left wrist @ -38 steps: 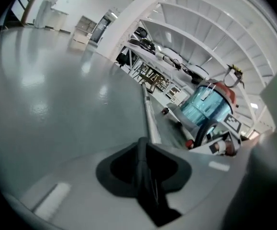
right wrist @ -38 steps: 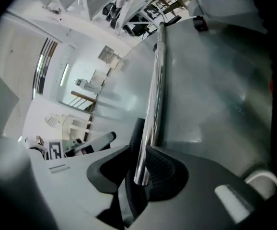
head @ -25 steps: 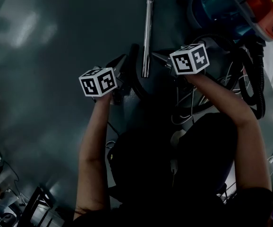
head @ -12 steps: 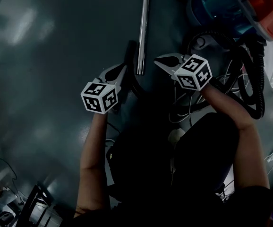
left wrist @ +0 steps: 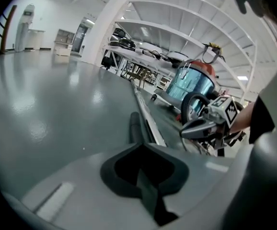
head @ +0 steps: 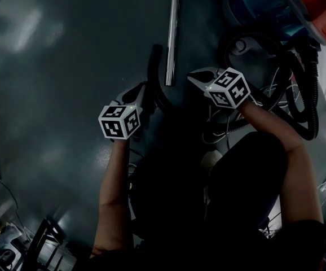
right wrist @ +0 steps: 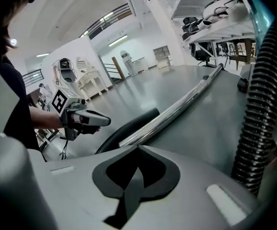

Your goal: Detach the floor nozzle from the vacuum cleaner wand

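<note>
The chrome tubular wand point(head: 172, 35) is lying far-to-near on the grey floor point(head: 67, 95), with the black floor nozzle point(head: 154, 66) just left of its near end, nearer the left gripper point(head: 142, 89) than the right gripper point(head: 194, 75), both hovering pressed together, empty.

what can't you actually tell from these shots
- Far end of the wand, and any floor nozzle on it: cut off by the head view's top edge, too small in both gripper views.
- Black curved piece beside the wand: head view too dark to identify it.
- Canister vacuum: cropped at the head view's top right corner.
</note>
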{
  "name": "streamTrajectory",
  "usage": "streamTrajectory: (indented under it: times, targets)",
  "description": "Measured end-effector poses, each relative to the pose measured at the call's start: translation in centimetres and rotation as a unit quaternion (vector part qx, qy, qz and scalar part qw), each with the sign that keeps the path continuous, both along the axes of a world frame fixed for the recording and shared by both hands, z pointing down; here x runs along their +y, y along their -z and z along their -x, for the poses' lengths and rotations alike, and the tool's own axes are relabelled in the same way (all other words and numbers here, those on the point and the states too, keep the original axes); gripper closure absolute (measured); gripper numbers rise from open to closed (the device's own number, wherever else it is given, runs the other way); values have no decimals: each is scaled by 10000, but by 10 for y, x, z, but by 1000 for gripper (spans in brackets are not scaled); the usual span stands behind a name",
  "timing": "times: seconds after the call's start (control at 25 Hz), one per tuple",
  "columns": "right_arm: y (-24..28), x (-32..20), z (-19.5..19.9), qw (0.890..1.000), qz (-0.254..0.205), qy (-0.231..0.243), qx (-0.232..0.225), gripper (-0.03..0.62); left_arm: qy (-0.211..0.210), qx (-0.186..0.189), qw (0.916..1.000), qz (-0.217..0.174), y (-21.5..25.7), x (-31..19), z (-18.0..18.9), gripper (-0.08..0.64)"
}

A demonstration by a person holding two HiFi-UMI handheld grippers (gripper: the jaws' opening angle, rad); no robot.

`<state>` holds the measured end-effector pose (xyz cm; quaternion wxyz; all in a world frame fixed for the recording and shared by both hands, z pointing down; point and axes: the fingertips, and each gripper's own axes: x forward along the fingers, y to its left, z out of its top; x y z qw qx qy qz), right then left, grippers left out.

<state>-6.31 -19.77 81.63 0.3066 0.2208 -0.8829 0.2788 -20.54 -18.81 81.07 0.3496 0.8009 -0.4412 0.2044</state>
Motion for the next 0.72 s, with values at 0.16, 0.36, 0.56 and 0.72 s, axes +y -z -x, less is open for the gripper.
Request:
streamTrajectory:
  times: [0.16,0.36,0.56,0.72]
  targets:
    - [0,0,-3,10000,10,-55,-25,595,46,38,10000,39,-2,1,2,549]
    - [-1,-2,-4,9999,-36,-116,-42,595,89,33,9999,39,-2,-2,2,549]
    - [1,-3,0,9999,-81,-118,-72,595,143,19,9999,22,-2,-3,0,549]
    - [5,-9,3,9995,-196,-207,-96,595,207,-7,9998,-75,2,-8,0,549]
